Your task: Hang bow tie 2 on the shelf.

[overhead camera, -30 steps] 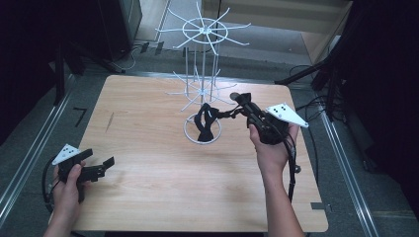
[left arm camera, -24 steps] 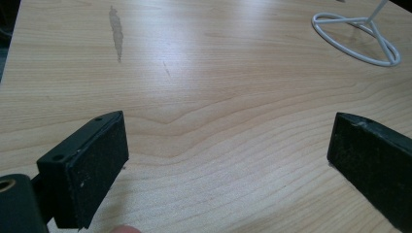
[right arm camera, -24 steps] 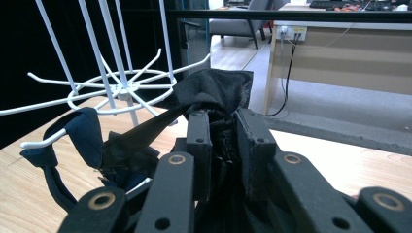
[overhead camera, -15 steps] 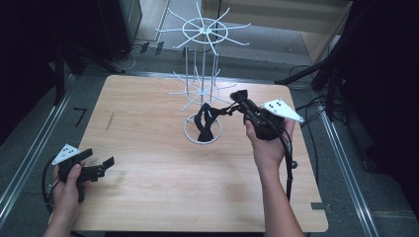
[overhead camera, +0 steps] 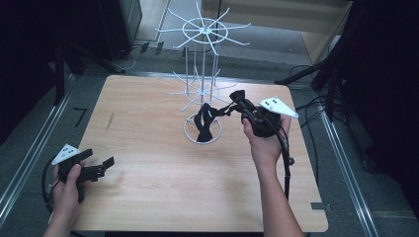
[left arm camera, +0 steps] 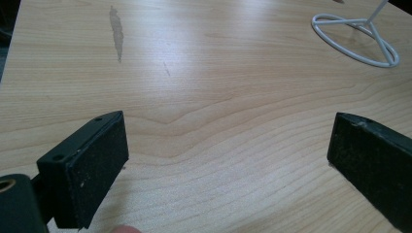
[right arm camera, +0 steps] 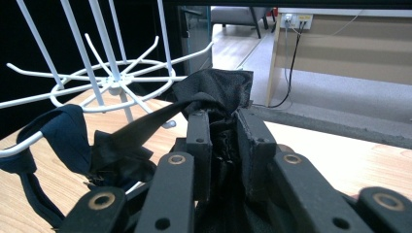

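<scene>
A white wire rack point(overhead camera: 202, 74) with spoke arms stands on a ring base point(overhead camera: 189, 136) at the table's middle back. A black strap of cloth point(overhead camera: 206, 121) hangs from a lower spoke down onto the base. My right gripper point(overhead camera: 242, 106) is shut on the strap's bunched end, just right of the rack; the right gripper view has the cloth point(right arm camera: 218, 94) pinched between the jaws, with the rack's lower spokes point(right arm camera: 97, 82) to the left. My left gripper point(overhead camera: 101, 165) rests near the table's front left corner, its jaws point(left arm camera: 228, 160) wide open over bare wood.
The wooden table point(overhead camera: 158, 182) has a dark streak point(overhead camera: 109, 121) at its left. Metal rails point(overhead camera: 29, 148) run along both sides of it on the floor. Cables point(overhead camera: 316, 106) lie at the right, and a wooden cabinet point(overhead camera: 296, 19) stands at the back.
My right gripper has shifted slightly toward the rack with the strap end still in it. The left hand has stayed where it was.
</scene>
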`<state>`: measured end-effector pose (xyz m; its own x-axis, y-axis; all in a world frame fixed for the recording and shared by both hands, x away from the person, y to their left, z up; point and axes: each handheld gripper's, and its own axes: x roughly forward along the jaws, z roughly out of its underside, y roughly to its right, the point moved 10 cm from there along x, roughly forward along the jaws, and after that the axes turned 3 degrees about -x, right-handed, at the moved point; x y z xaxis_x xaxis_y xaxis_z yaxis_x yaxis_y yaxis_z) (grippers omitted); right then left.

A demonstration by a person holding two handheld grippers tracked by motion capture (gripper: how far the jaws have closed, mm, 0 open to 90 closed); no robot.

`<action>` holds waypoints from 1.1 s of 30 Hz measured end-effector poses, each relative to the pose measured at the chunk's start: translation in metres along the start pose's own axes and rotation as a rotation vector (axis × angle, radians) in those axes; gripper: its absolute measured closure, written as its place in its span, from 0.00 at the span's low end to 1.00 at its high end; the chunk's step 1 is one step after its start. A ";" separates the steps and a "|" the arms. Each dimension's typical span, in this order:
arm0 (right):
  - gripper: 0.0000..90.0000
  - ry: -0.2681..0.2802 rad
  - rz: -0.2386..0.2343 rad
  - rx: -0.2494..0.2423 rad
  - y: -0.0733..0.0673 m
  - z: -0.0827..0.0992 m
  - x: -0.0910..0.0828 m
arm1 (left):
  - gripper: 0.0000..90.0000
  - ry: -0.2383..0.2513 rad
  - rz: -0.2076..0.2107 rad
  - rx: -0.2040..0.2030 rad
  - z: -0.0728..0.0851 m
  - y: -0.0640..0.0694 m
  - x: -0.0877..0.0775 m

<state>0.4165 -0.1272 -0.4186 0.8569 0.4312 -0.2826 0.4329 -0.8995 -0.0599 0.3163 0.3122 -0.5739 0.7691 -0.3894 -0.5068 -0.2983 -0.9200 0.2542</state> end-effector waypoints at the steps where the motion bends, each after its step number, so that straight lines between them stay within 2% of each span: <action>1: 0.86 -0.002 -0.001 -0.001 0.000 0.001 0.001 | 0.02 0.000 0.000 -0.001 0.000 0.000 0.000; 9: 0.86 -0.014 -0.004 0.009 -0.001 0.005 0.010 | 0.02 -0.002 0.000 -0.001 0.000 0.000 0.000; 11: 0.86 -0.016 -0.016 0.029 -0.003 0.007 0.013 | 0.02 -0.002 0.000 -0.001 0.000 0.000 0.000; 19: 0.86 -0.014 -0.030 0.057 -0.008 0.012 0.023 | 0.02 -0.002 0.001 0.000 0.000 0.000 0.000; 20: 0.86 -0.012 -0.033 0.084 -0.008 0.015 0.026 | 0.02 -0.002 0.000 0.000 0.000 0.000 0.000; 22: 0.86 -0.016 -0.034 0.089 -0.007 0.017 0.027 | 0.02 -0.002 0.000 0.000 0.000 0.000 0.000; 25: 0.86 -0.028 -0.038 0.122 -0.007 0.026 0.033 | 0.02 -0.002 0.001 0.000 0.000 0.000 0.000; 33: 0.86 -0.046 -0.039 0.139 -0.012 0.036 0.045 | 0.02 -0.003 0.000 -0.001 0.000 0.000 0.000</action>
<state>0.4401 -0.0995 -0.4648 0.8248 0.4653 -0.3212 0.4200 -0.8846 -0.2028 0.3160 0.3124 -0.5740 0.7675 -0.3899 -0.5089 -0.2982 -0.9198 0.2550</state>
